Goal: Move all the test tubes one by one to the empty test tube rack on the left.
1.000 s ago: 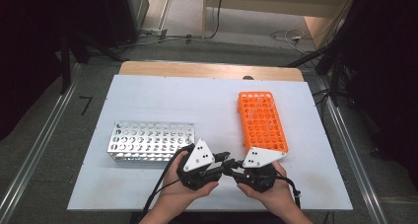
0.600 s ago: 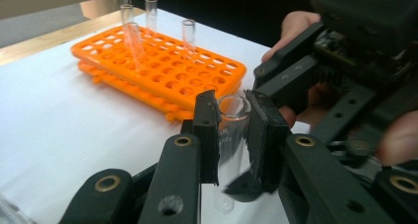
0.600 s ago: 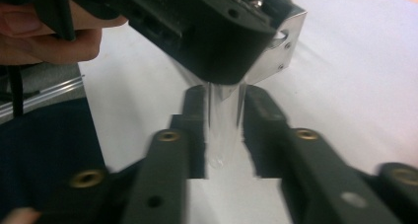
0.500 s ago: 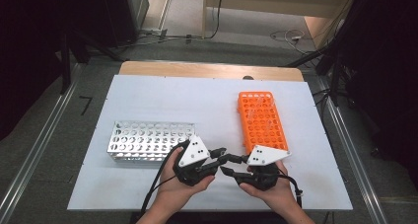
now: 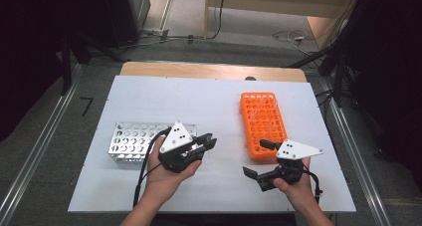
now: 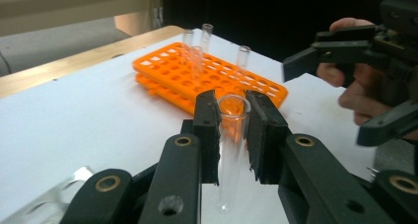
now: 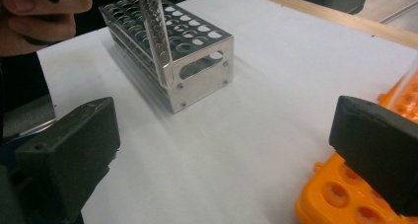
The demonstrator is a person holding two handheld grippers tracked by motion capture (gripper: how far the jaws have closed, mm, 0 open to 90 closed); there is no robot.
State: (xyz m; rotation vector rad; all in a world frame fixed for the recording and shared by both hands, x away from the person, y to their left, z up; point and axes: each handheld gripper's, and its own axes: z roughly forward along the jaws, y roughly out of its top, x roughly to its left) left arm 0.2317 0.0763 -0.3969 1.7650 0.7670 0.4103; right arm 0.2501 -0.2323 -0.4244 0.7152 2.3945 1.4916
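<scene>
Left tool [image 5: 206, 142]: jaws clamped on a clear glass test tube [image 6: 230, 150], gripped just below its open mouth so the length hangs free beneath for insertion.
Test tube position: held above the worktop [image 5: 214, 99], between the two racks; in the right gripper view it hangs in front of the metal rack's near end [image 7: 158, 34].
Right tool [image 5: 259, 159]: jaws have just been opening and stand wide, nothing between them; it sits beside the orange rack's near end.
Orange rack [image 5: 263, 124]: on the person's right, a few tubes upright in it [image 6: 242, 57]; likely the source.
Metal rack [image 5: 132, 141]: on the left, holes vacant; likely the destination.
Judgement: tube handed over to the left tool, next lowered into a hole.
</scene>
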